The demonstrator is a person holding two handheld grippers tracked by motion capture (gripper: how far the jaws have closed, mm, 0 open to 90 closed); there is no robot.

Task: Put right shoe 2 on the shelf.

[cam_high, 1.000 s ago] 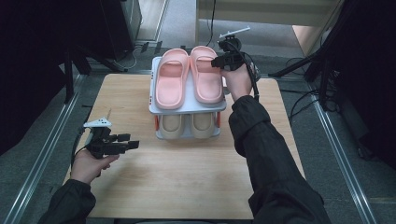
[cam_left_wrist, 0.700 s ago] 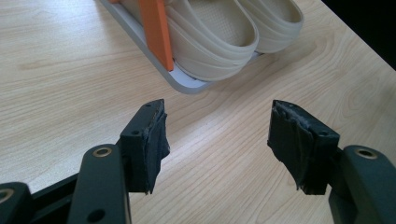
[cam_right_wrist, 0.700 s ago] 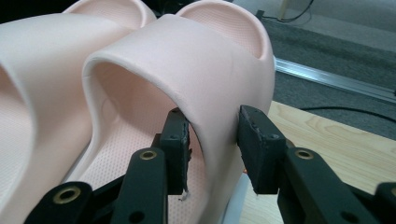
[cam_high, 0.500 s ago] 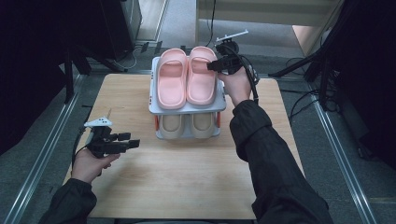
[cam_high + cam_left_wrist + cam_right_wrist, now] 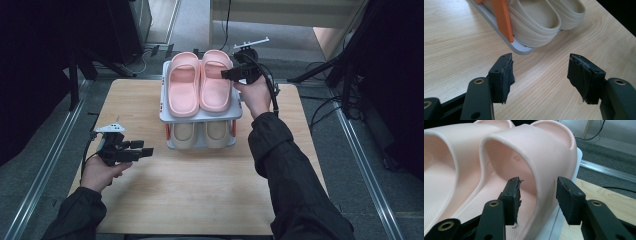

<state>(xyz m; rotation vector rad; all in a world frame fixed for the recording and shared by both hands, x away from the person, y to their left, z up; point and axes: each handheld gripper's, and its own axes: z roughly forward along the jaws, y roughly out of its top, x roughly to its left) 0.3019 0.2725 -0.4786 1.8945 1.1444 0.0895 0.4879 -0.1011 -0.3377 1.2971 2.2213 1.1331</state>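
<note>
My light wooden table [image 5: 200, 200] carries a small two-tier rack [image 5: 200, 118] near its far edge; pink slippers [image 5: 200, 82] lie on top, beige slippers [image 5: 200, 134] on the bottom tier.

My right claw [image 5: 231, 75] reaches forward at the end of an outstretched arm, its jaws just opening — a gap on either side. My left claw [image 5: 145, 152] hangs low and level near my body, jaws spread wide — nothing between them.
</note>
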